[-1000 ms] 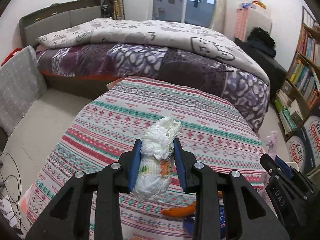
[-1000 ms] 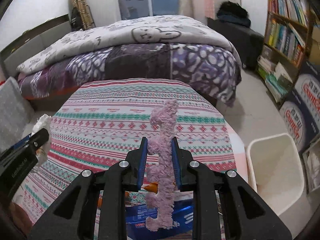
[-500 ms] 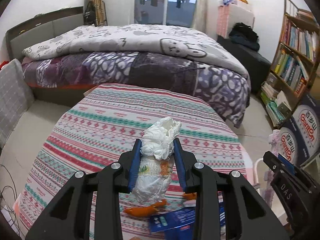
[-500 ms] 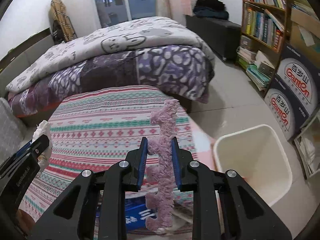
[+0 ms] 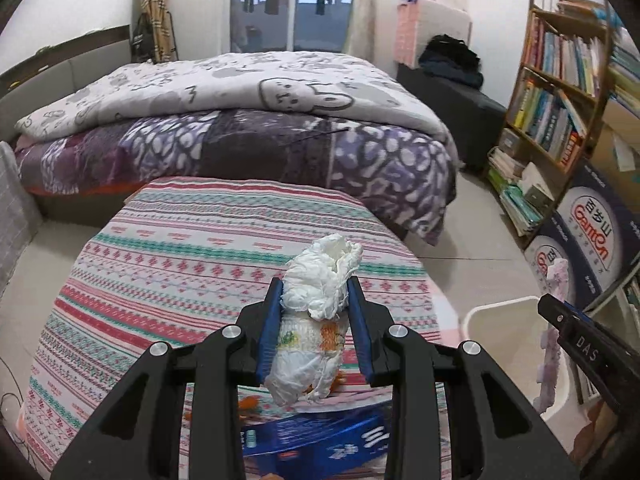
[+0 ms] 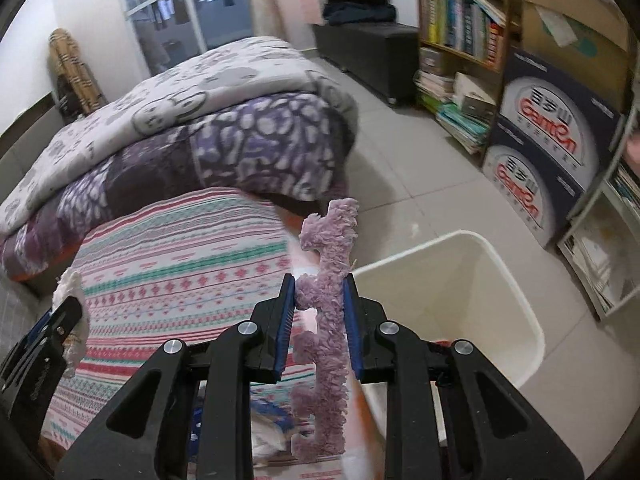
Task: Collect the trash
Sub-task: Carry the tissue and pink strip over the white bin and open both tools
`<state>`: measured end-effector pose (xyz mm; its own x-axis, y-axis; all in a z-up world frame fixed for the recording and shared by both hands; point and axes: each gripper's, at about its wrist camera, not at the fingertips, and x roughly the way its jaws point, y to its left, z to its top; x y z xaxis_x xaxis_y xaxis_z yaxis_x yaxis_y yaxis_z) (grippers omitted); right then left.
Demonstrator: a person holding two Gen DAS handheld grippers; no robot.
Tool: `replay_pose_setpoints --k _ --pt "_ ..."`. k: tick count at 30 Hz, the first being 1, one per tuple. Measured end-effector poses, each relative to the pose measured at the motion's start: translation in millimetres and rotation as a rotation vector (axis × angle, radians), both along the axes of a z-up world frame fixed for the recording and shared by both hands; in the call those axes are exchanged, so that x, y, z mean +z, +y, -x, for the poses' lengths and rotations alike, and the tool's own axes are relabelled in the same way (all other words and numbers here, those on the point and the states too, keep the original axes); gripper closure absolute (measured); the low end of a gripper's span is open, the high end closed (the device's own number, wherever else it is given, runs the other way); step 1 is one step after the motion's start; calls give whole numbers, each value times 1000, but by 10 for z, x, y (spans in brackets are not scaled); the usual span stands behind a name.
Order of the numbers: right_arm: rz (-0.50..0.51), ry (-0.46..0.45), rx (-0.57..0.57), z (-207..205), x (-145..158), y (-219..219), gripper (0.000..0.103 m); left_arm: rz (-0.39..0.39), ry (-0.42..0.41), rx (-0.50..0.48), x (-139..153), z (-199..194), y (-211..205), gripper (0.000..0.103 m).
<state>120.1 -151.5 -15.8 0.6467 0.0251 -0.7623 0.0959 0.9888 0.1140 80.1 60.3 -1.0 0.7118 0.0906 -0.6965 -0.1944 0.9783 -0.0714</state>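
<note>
My left gripper (image 5: 314, 292) is shut on a rolled white diaper (image 5: 310, 344) with a small printed band, held upright above the patterned mattress (image 5: 192, 264). My right gripper (image 6: 319, 286) is shut on a fuzzy lilac strip (image 6: 326, 320) that hangs below the fingers, just left of the white waste bin (image 6: 516, 292). In the left wrist view the same bin (image 5: 492, 320) shows at lower right, with the right gripper (image 5: 560, 316) and its lilac strip (image 5: 554, 332) over it. The left gripper (image 6: 60, 320) and its diaper (image 6: 74, 292) show at the left edge of the right wrist view.
A blue package (image 5: 316, 436) and orange scraps (image 5: 250, 402) lie at the mattress's near edge. A bed with a grey and purple quilt (image 5: 240, 128) stands behind. A bookshelf (image 5: 560, 92) and printed cartons (image 6: 552, 152) line the right wall. Tiled floor (image 6: 412, 184) lies between bed and bin.
Both grippers have swung to the right with their loads. The white bin has come closer and now sits just beyond the right gripper. Neither grip has altered.
</note>
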Motion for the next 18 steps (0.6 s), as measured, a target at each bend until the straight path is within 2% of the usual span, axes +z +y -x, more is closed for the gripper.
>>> replay_pose_setpoints --k 5,7,9,12,18 --pt "5 29 -77 -18 -41 -329 78 4 -6 -47 15 -37 -253 71" --pt "6 38 -112 -14 -43 -469 70 4 -3 -70 6 -56 -384 71" --pt "9 35 -145 -1 -32 -590 55 7 2 -95 -14 -74 -509 71" --pt "11 27 -181 20 8 -742 45 5 9 -136 -53 -93 -730 71" --pt "2 4 -250 81 84 -1060 34 9 30 -206 -143 -128 -1098 71"
